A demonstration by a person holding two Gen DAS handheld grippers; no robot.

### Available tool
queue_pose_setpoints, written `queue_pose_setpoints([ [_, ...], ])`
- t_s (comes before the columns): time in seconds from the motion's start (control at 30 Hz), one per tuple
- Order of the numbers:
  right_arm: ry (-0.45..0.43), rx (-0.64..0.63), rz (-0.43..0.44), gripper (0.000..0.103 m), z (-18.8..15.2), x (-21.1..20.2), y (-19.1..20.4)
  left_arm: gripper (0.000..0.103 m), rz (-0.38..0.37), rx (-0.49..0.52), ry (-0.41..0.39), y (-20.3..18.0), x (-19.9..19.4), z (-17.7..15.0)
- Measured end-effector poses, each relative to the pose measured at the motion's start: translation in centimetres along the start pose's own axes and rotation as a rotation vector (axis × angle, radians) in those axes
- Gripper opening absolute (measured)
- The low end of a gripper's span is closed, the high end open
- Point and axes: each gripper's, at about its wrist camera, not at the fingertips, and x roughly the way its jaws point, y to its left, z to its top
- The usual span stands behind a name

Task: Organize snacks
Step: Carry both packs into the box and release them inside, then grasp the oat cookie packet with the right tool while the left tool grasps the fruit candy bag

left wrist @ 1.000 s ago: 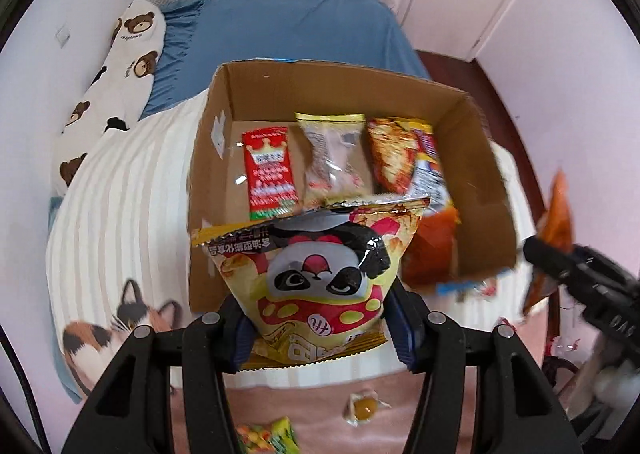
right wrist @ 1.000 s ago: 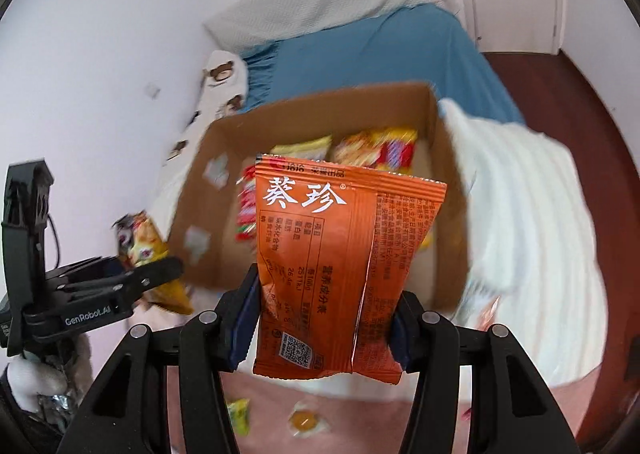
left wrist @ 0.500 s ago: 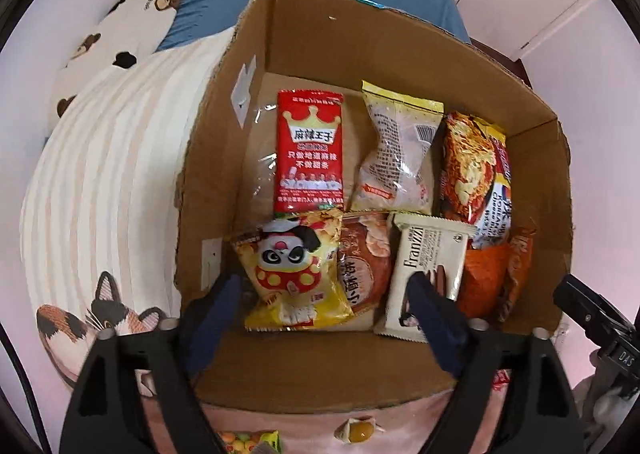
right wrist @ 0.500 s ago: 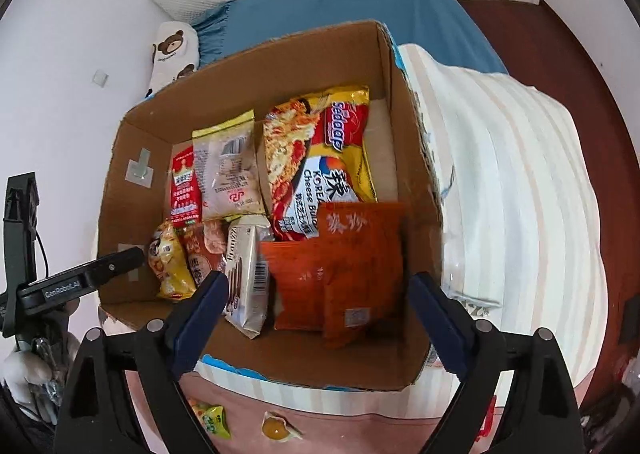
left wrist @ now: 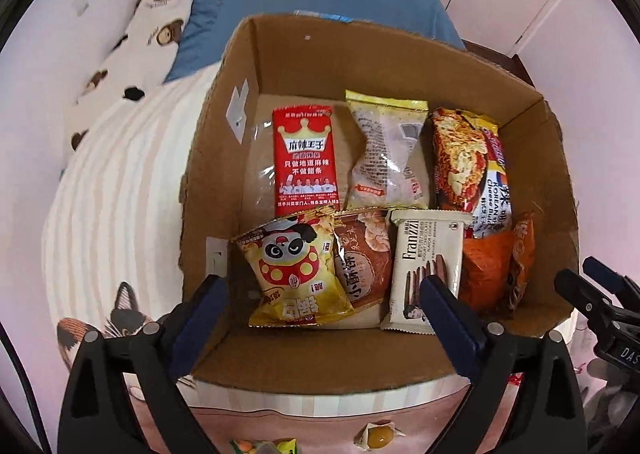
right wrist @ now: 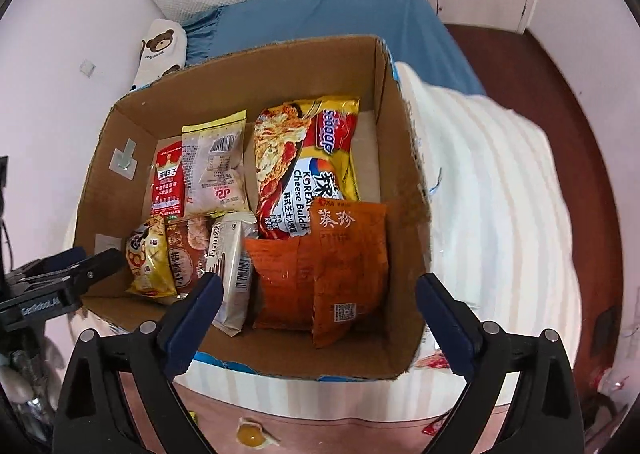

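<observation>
Lying in the near-left corner of the open brown cardboard box [left wrist: 320, 54], the yellow panda-print snack bag [left wrist: 298, 274] sits free of your left gripper [left wrist: 324, 298], whose blue-padded jaws have just been opening and now stand wide with nothing pressed between them. Your right gripper [right wrist: 316, 298] has likewise just spread its jaws wide, and the orange foil snack packet [right wrist: 344, 262] rests in the box's near-right corner, leaning on the wall, clear of both pads. Its lower edge overlaps a second orange pack [right wrist: 280, 286] whose print you cannot read. Between the two bags, a brown round-cake packet [left wrist: 364, 258] is half covered by the panda bag, and the cream Franzzi wafer pack [left wrist: 424, 258] is partly hidden behind your left gripper's right pad. Further back lie a red crown-printed sachet [left wrist: 306, 162], a pale translucent pastry wrapper [left wrist: 386, 158] and a yellow-and-red noodle packet [right wrist: 308, 162]. Loose sweets on the pink surface below are cut off by the frame edge.
</observation>
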Motion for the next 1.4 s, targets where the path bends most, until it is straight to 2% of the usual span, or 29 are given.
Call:
queue_pose_setpoints([
  [0.17,-0.043,-0.010,-0.028,0.099,-0.9,-1.5,0.6,0.099,0.033,0.020,-0.075,-0.9,-2.3,-1.1],
  [0.6,-0.235,-0.058,-0.110,0.099,-5.3,-8.6,2.6,0.099,-0.008,0.038,-0.225,-3.0,-8.5,-6.1],
  [1.03,-0.346,-0.036,-0.093,0.099,-10.8,-14.9,3.9,0.099,-0.047,0.071,-0.319,-3.8,-13.8,-11.3],
  [1.13,-0.357,-0.014,-0.077,0.099,-11.8,-15.8,3.7,0.099,-0.064,0.069,-0.326,-3.6,-14.5,-12.4],
  [1.23,-0.356,0.049,-0.008,0.100,-13.3,-16.3,2.2,0.099,-0.091,0.079,-0.336,-3.4,-14.7,-13.5],
  [1.4,-0.282,0.186,0.039,0.100,-16.5,-15.0,-2.4,0.099,-0.106,0.049,-0.314,-2.4,-13.3,-15.7],
])
